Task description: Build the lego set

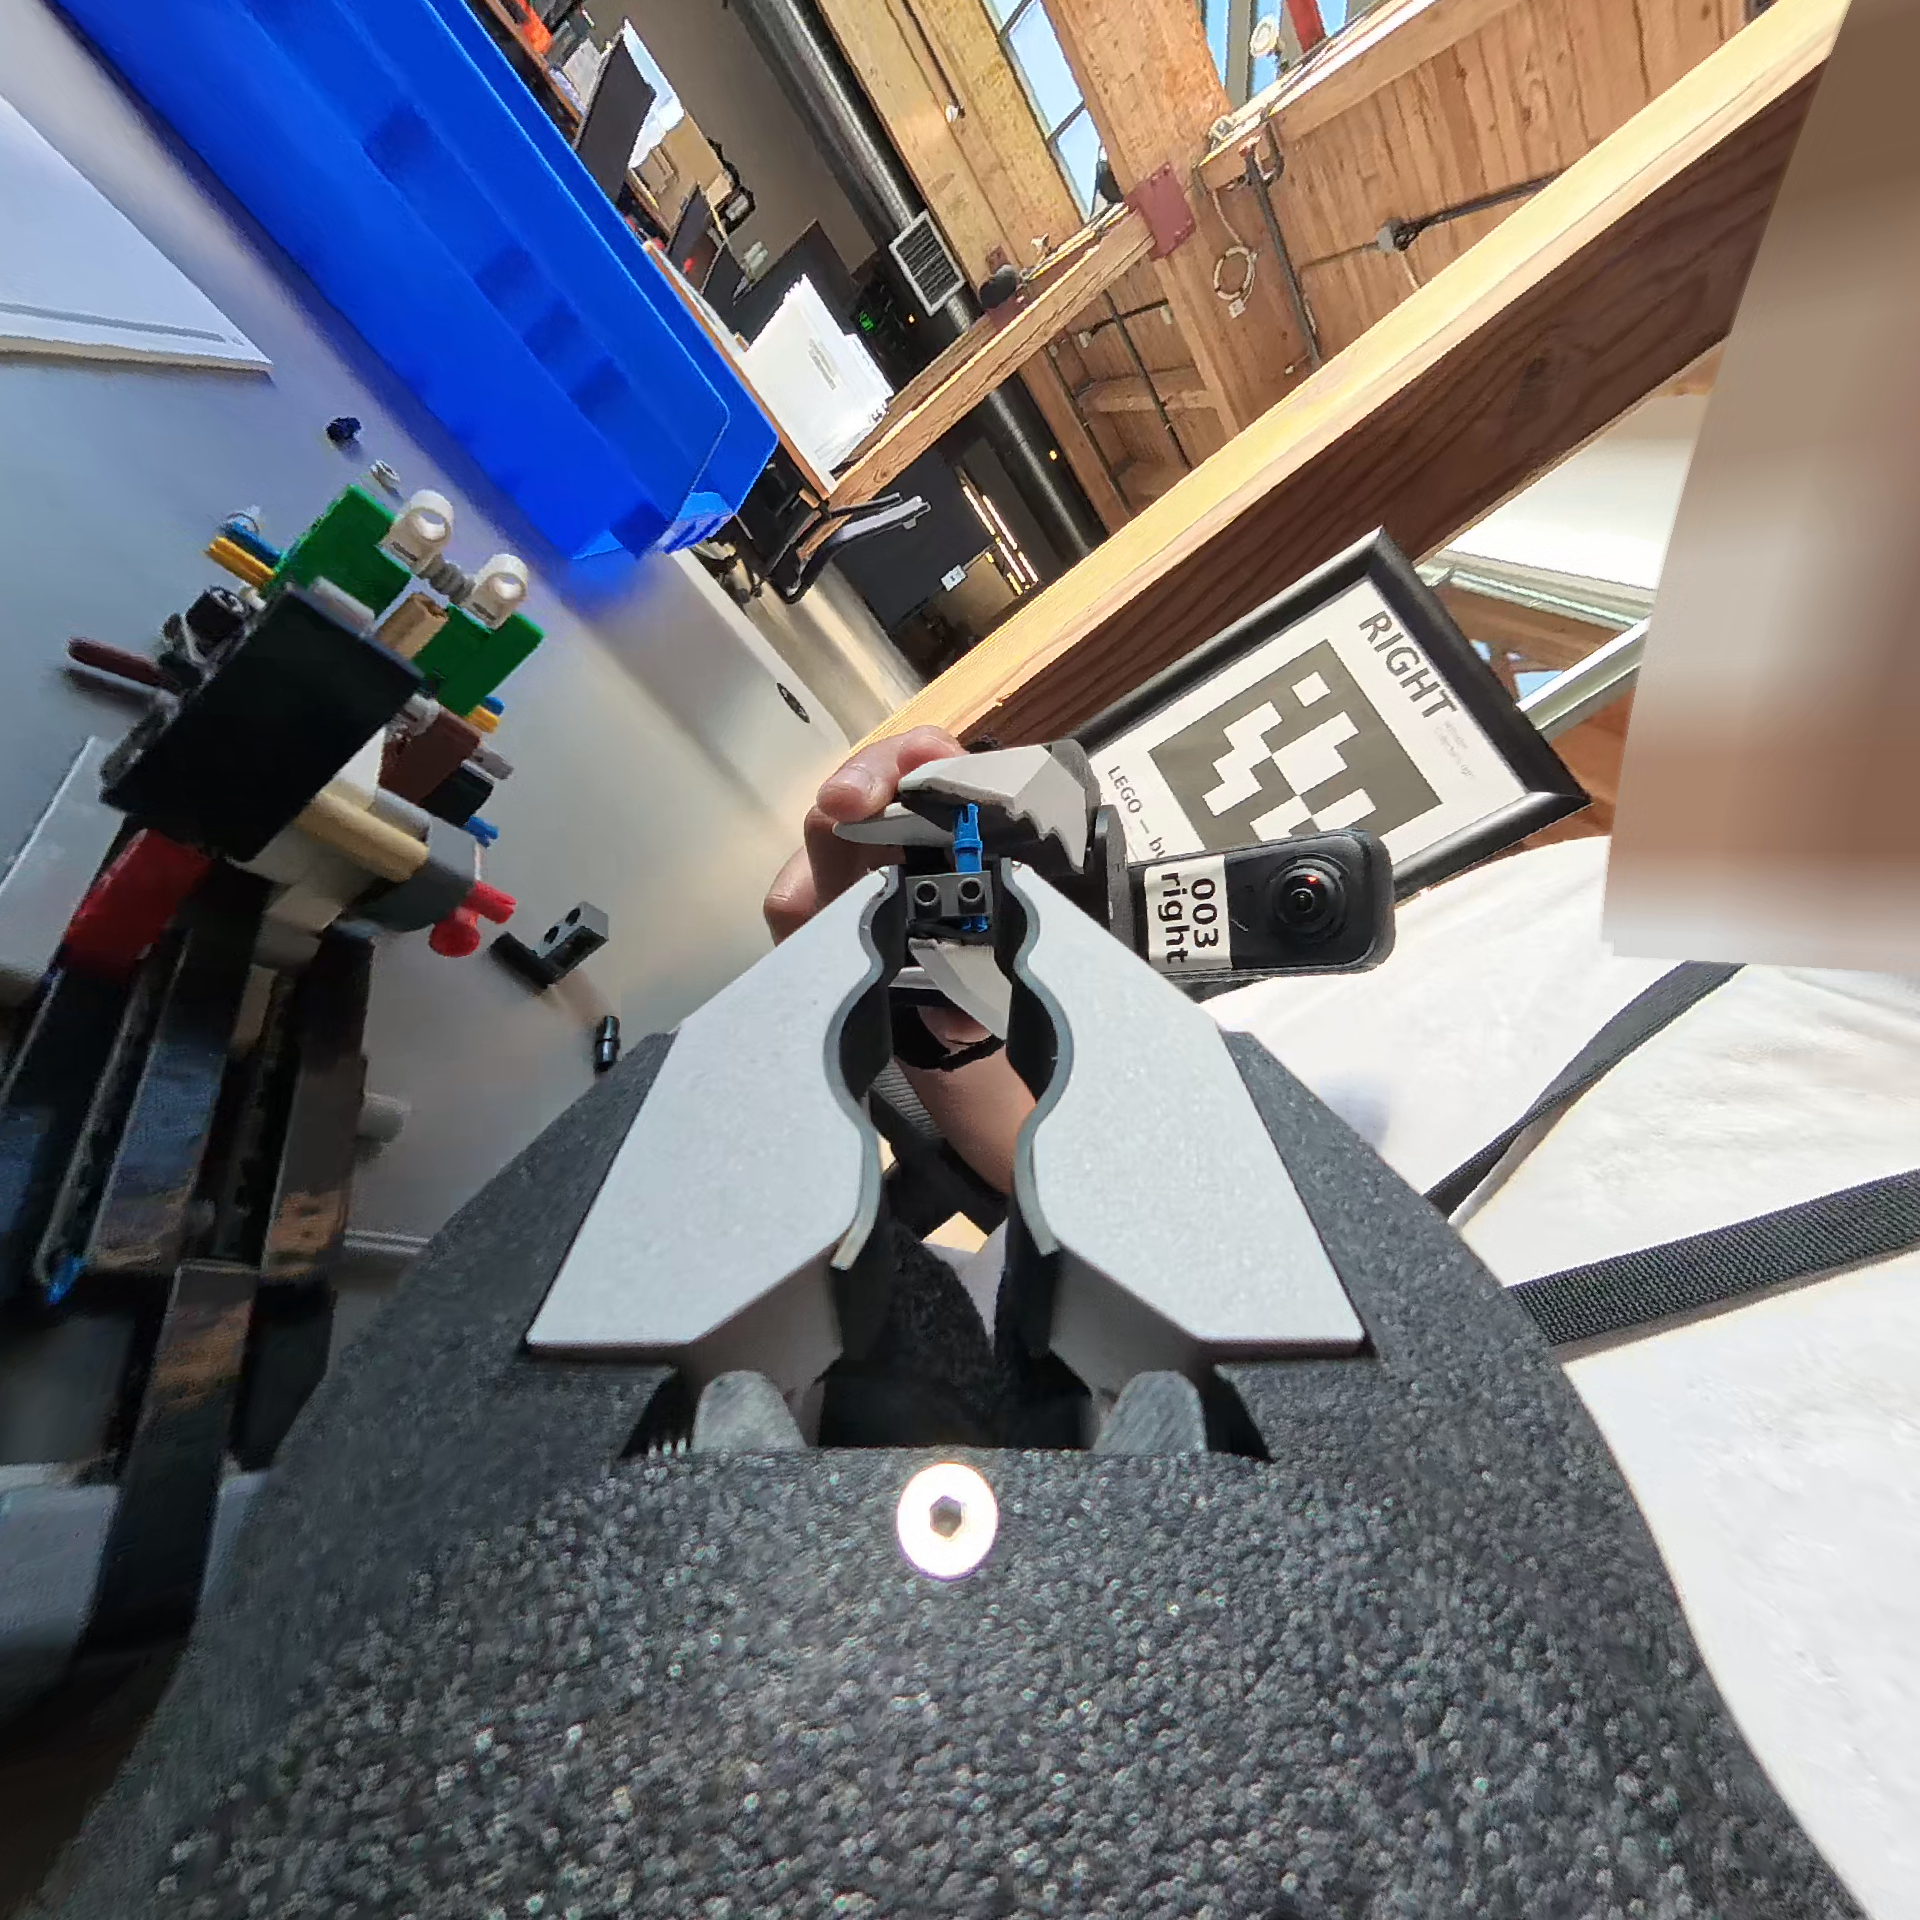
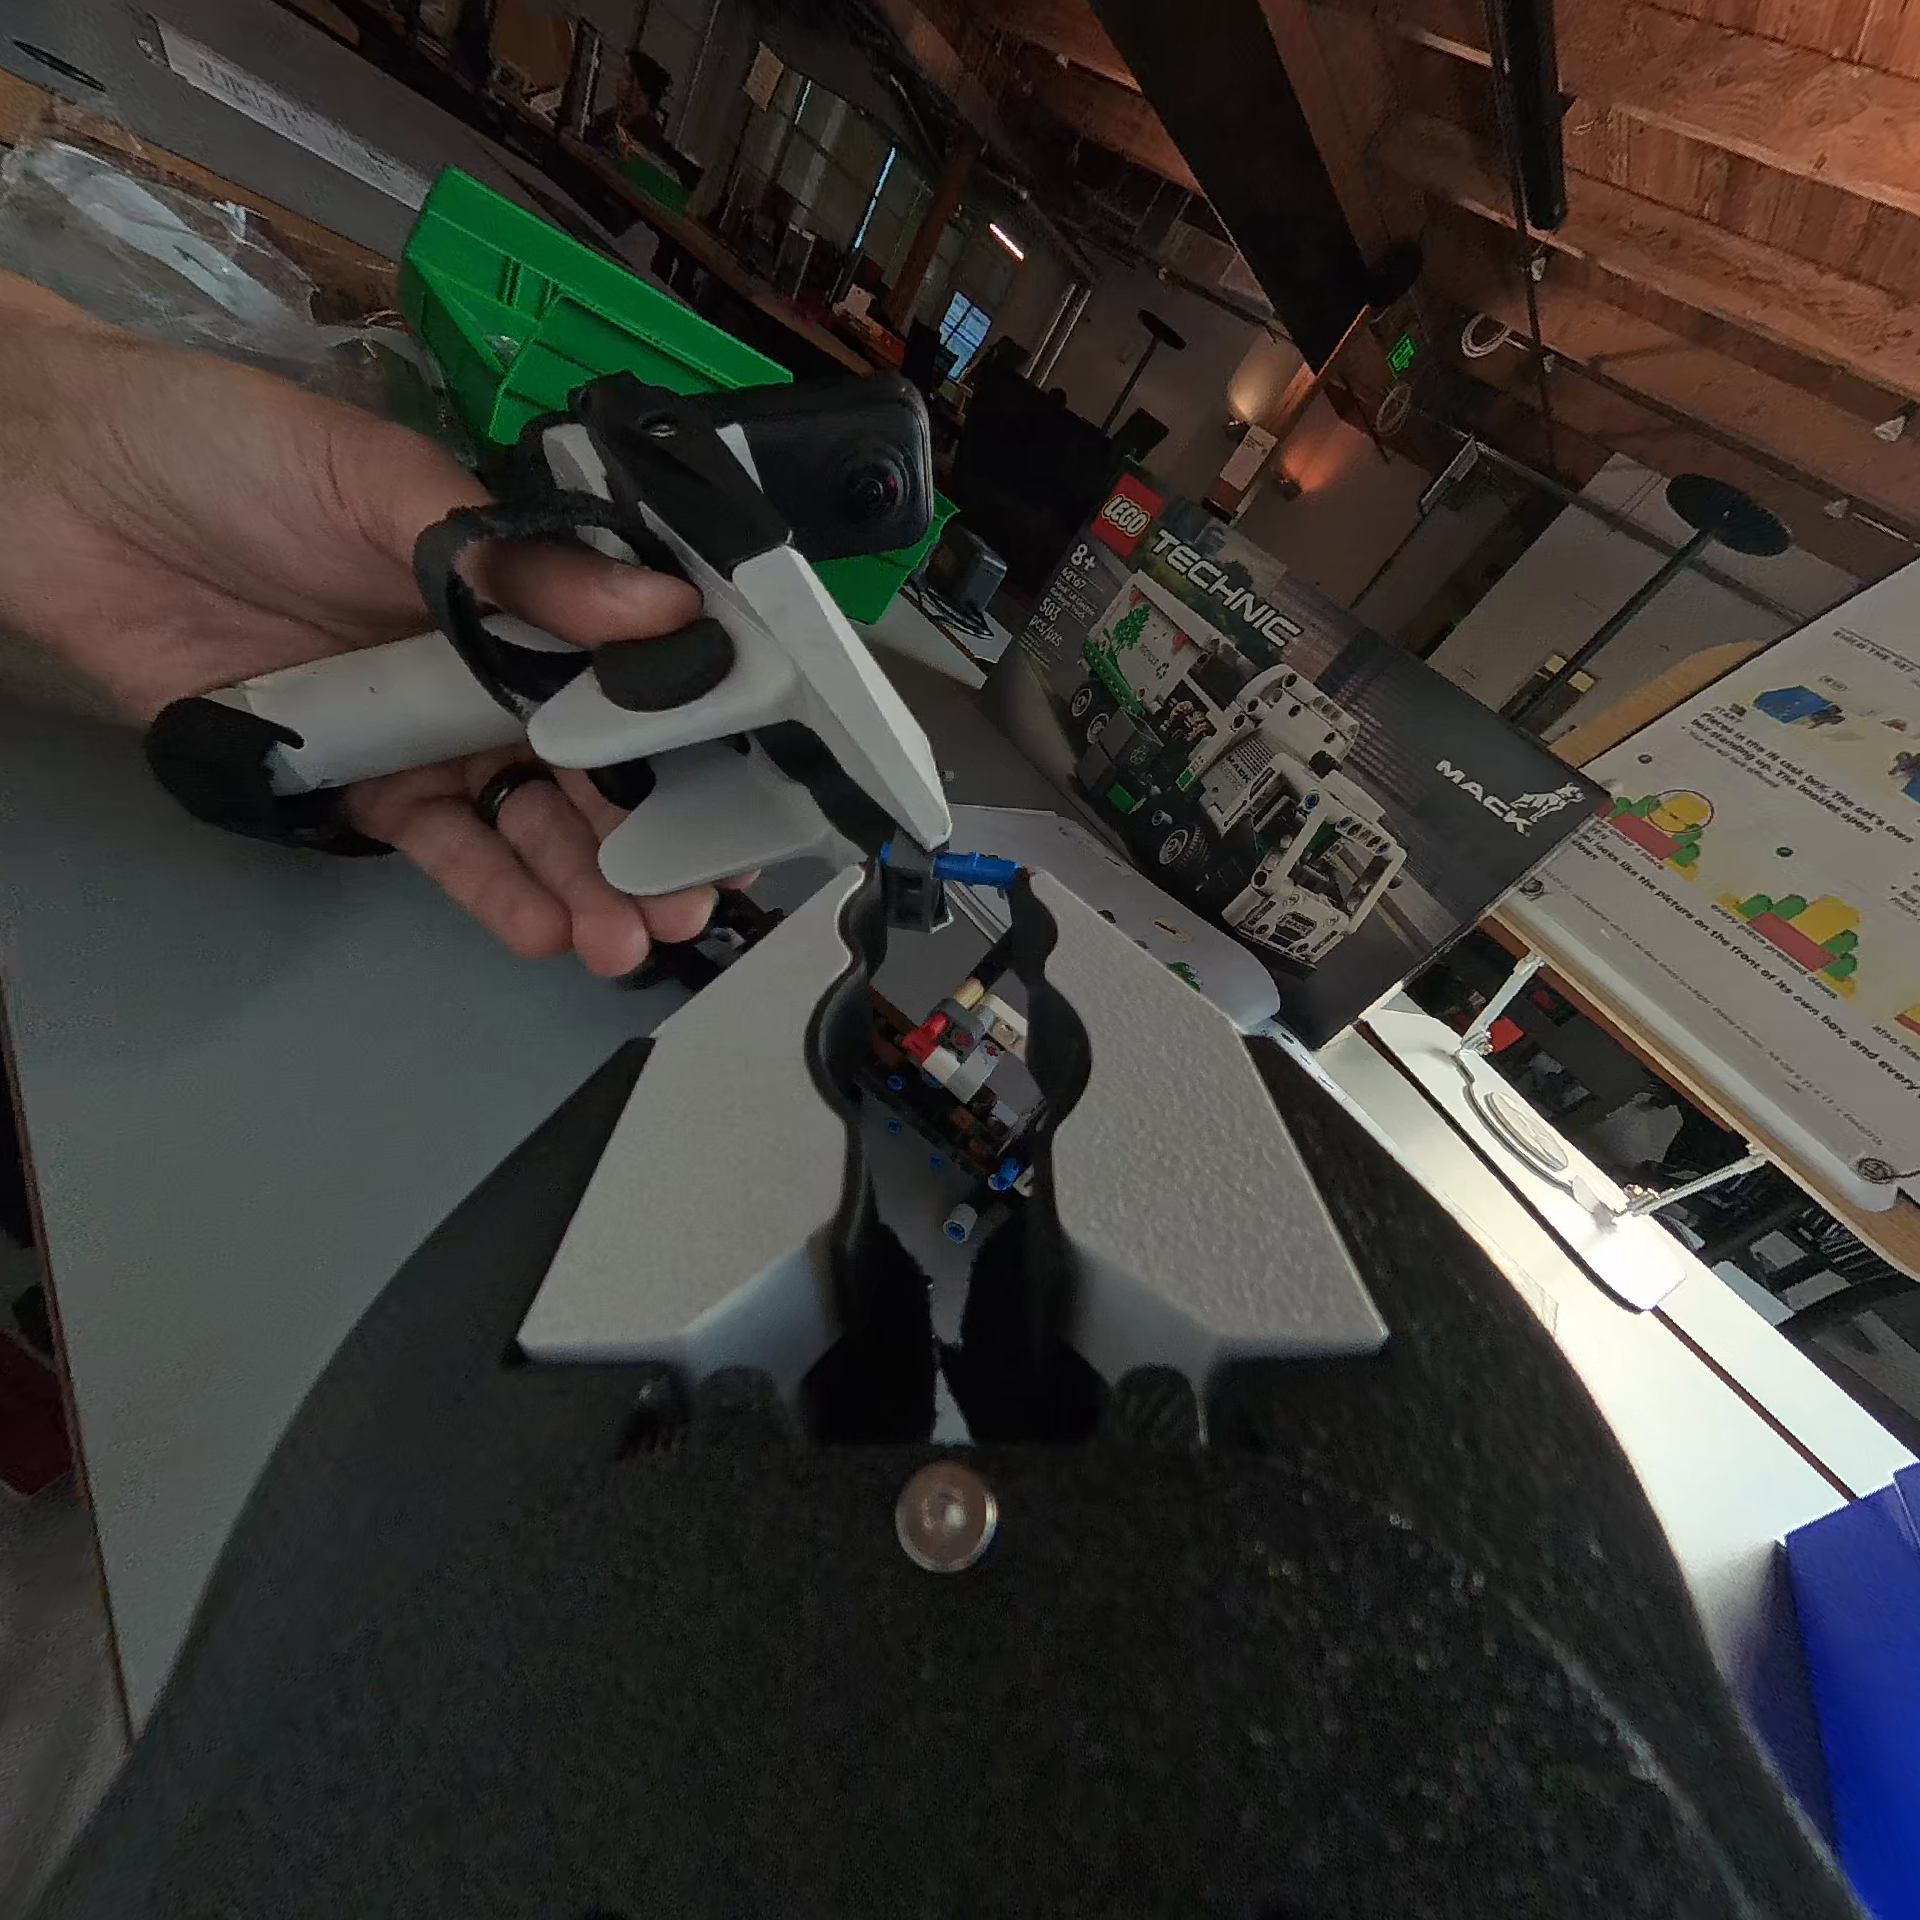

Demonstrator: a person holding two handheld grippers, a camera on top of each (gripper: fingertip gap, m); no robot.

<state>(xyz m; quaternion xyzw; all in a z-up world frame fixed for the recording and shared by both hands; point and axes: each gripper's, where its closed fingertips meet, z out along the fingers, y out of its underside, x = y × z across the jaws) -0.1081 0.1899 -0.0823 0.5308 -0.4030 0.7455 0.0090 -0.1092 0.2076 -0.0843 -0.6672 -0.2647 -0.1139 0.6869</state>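
Note:
My left gripper [image 1: 948,896] is shut on a small dark grey brick [image 1: 943,894] with two holes, held in the air. A blue pin [image 1: 966,840] sticks out of that brick. My right gripper [image 2: 945,883] meets it crosswise. One of its pads bears on the grey brick [image 2: 906,902] and the other on the free end of the blue pin [image 2: 971,868], so its jaws span pin and brick together. In the left wrist view the right gripper's fingers [image 1: 997,790] stand above and below the brick. In the right wrist view a left gripper finger [image 2: 862,717] comes in from the left.
A partly built brick model [image 1: 312,748] stands on the grey table [image 1: 644,707] at left, with a loose black piece [image 1: 561,935] and a small black pin [image 1: 606,1039] beside it. A blue bin [image 1: 468,260], a green bin [image 2: 582,312], the set's box [image 2: 1247,748] and an instruction board [image 2: 1766,831] stand around. Less than 4 cm separates the two grippers' tips. Between my left fingertips and the loose black piece [image 1: 561,935] there is roughly 10 cm.

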